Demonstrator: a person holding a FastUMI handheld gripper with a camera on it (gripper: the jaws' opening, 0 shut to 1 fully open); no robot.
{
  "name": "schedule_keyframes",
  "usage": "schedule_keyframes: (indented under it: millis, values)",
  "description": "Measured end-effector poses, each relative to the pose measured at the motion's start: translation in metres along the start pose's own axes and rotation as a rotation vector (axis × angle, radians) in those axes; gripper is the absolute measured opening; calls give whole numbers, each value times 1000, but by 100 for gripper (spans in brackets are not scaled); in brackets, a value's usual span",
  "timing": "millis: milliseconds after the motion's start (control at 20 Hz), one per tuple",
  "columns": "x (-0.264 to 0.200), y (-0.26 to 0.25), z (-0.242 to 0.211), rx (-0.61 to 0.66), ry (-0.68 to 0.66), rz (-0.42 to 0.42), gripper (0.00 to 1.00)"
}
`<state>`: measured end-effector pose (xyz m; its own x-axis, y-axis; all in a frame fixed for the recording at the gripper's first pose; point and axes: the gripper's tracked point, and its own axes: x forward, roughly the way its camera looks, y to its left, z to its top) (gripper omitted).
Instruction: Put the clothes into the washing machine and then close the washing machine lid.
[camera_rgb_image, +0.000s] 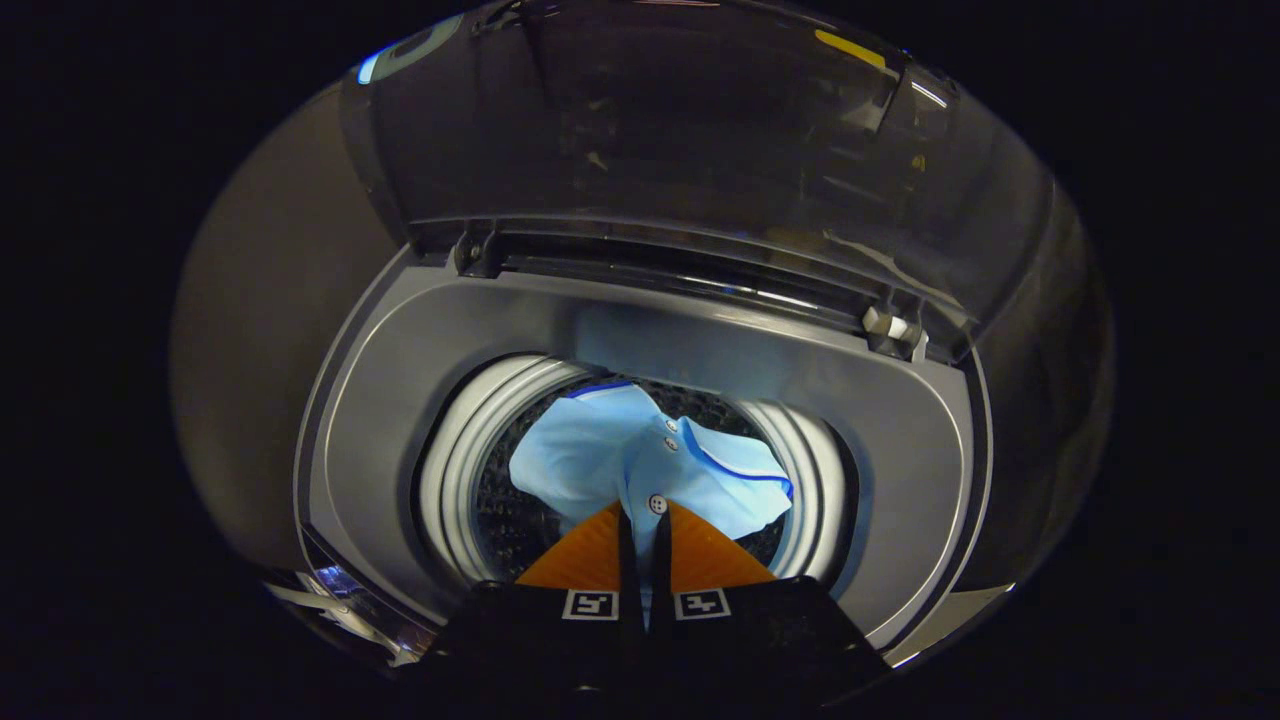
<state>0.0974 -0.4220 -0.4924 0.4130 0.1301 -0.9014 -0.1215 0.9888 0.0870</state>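
Seen from above, a grey top-loading washing machine (400, 400) stands with its dark, see-through hinged lid (650, 130) raised upright behind the opening. At the left, the machine's smooth grey top deck curves round to the ribbed white ring (455, 470) that lines the mouth of the drum. In the middle, a light blue buttoned shirt with dark blue piping (610, 450) hangs down inside the dark perforated drum (500, 510), its placket and white buttons running straight to the gripper (645, 520). The gripper's two fingers are drawn nearly together and clamped on the shirt's fabric, a thin strip of blue cloth showing between them. To the right, a fold of the shirt spreads toward the ring's far side, and a pale hinge block (890, 325) sits at the lid's right corner.
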Motion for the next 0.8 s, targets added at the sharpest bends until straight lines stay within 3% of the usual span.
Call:
schedule_keyframes:
  millis: [250, 500, 800]
  values:
    - [3, 5, -5, -6, 12, 27, 10]
    - [0, 3, 7, -9, -36, 9, 96]
    - [-16, -11, 18, 4, -86, -61, 100]
